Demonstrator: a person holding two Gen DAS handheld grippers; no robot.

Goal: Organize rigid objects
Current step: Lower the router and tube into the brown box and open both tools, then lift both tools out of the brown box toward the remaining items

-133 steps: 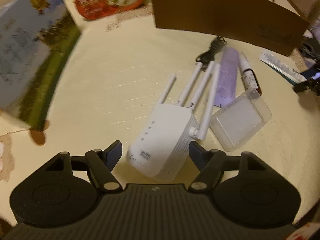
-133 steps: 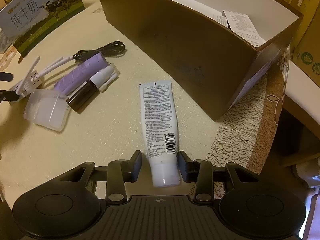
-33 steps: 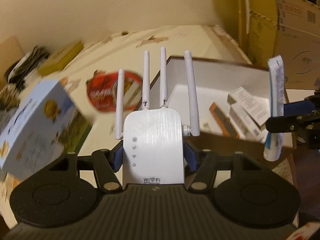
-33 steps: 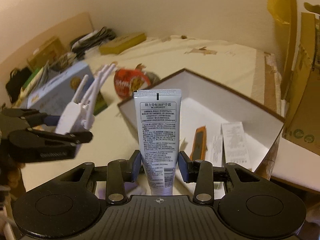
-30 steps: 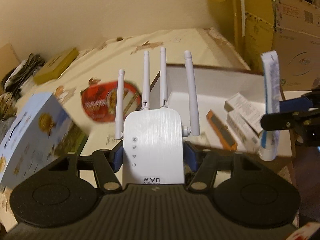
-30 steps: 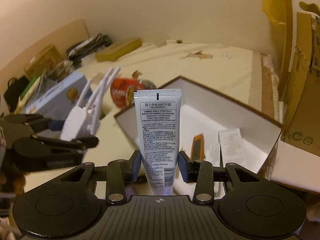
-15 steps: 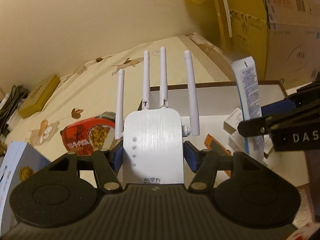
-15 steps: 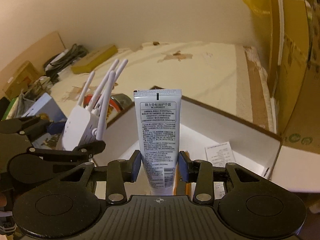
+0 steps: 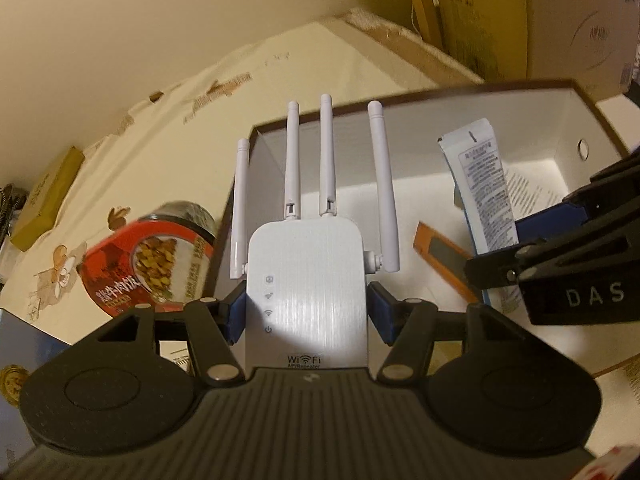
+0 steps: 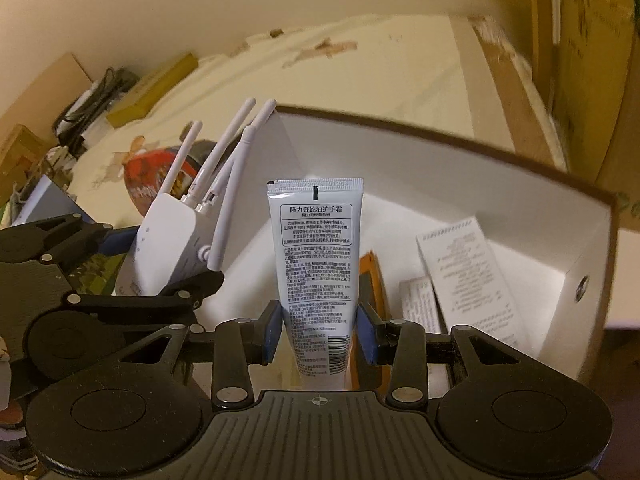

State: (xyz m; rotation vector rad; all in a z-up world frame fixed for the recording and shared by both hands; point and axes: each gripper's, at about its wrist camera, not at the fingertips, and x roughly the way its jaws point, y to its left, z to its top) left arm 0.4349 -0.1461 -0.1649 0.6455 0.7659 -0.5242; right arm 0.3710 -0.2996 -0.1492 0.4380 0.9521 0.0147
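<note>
The left tongs [image 9: 306, 314] grip the router [image 9: 307, 292], antennas pointing forward; the right tongs [image 10: 318, 338] grip the tube [image 10: 316, 256] upright. Both hang over the box [image 9: 536, 120], directly ahead and below.

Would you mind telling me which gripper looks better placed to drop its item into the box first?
Probably the right gripper: its hand cream tube hangs well over the box interior. The left gripper holds the WiFi repeater nearer the box's left wall.
</note>
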